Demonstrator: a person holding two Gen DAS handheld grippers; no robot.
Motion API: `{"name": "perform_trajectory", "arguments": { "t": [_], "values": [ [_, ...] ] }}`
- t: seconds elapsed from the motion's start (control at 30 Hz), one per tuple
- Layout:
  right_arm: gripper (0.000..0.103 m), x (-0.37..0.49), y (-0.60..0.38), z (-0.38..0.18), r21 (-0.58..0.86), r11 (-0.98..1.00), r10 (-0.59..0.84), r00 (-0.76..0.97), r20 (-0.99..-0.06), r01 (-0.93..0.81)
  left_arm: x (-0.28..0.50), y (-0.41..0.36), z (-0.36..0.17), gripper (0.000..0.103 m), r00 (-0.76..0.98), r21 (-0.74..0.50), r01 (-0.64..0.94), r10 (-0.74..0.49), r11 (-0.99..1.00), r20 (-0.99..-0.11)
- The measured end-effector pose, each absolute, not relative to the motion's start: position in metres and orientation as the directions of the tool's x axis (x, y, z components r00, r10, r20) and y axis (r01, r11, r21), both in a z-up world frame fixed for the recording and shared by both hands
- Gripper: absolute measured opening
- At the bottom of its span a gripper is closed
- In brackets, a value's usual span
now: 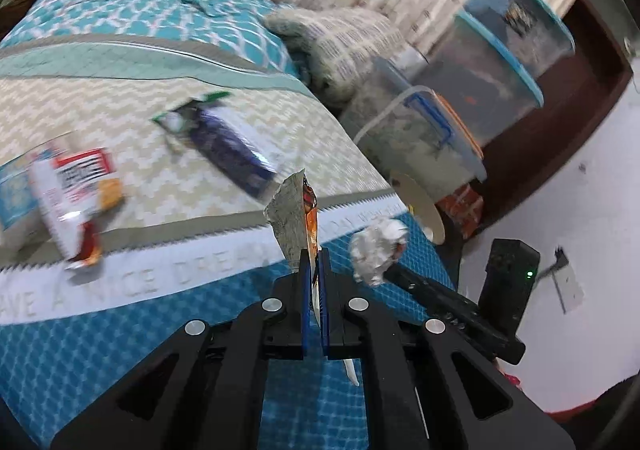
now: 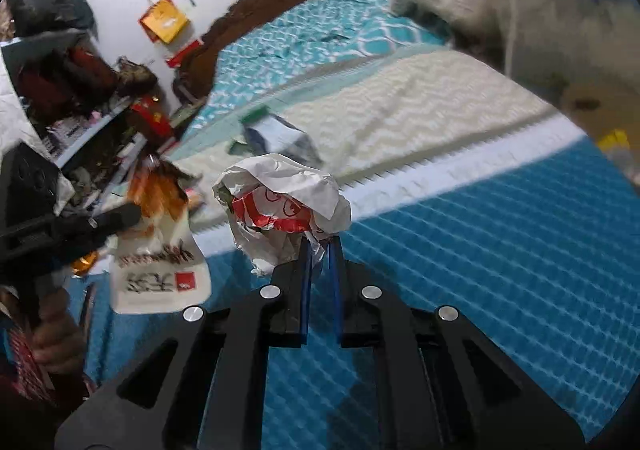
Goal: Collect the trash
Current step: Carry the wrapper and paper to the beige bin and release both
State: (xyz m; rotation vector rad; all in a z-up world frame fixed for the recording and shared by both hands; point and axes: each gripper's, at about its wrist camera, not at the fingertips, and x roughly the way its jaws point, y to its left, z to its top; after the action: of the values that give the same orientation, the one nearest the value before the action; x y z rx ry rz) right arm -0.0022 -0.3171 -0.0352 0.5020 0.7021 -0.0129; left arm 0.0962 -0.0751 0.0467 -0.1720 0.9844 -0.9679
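Note:
My left gripper (image 1: pixel 315 256) is shut on a flat snack wrapper (image 1: pixel 294 215), silver inside and orange-printed, held above the bed; the same wrapper (image 2: pixel 160 250) shows at the left of the right wrist view. My right gripper (image 2: pixel 321 246) is shut on a crumpled white and red paper wrapper (image 2: pixel 284 205), which also shows in the left wrist view (image 1: pixel 378 250). On the bed lie a red and white snack packet (image 1: pixel 76 193) and a dark blue packet (image 1: pixel 224 141), the latter also seen in the right wrist view (image 2: pixel 280 139).
The bed has a teal and cream patterned cover (image 1: pixel 120 330). Stacked clear plastic storage boxes (image 1: pixel 492 65) stand beside it, with a folded blanket (image 1: pixel 340 41) at their base. A cluttered shelf (image 2: pixel 80 89) stands by the white wall.

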Motion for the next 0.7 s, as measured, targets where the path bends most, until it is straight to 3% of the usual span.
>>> {"name": "perform_trajectory", "arguments": {
  "t": [0.17,0.47,0.7],
  "values": [
    [0.011,-0.018,-0.356,-0.058,0.532,0.806,0.168,0.762,-0.626,0.259,0.096,-0.137,0.037,0.003,0.120,-0.485,0.670,-0.726,0.562,-0.677],
    [0.011,-0.073,-0.486,-0.041,0.541,0.702,-0.113,0.823,-0.557,0.463,0.085,-0.301,0.071,0.003,0.029,-0.395,0.832,-0.741,0.391,-0.671],
    [0.015,-0.084,-0.590,-0.060,0.517,0.584,-0.242,0.741,-0.626,0.627,0.080,-0.454,0.060,0.003,0.012,-0.281,0.908,-0.690,0.310,-0.724]
  ]
}}
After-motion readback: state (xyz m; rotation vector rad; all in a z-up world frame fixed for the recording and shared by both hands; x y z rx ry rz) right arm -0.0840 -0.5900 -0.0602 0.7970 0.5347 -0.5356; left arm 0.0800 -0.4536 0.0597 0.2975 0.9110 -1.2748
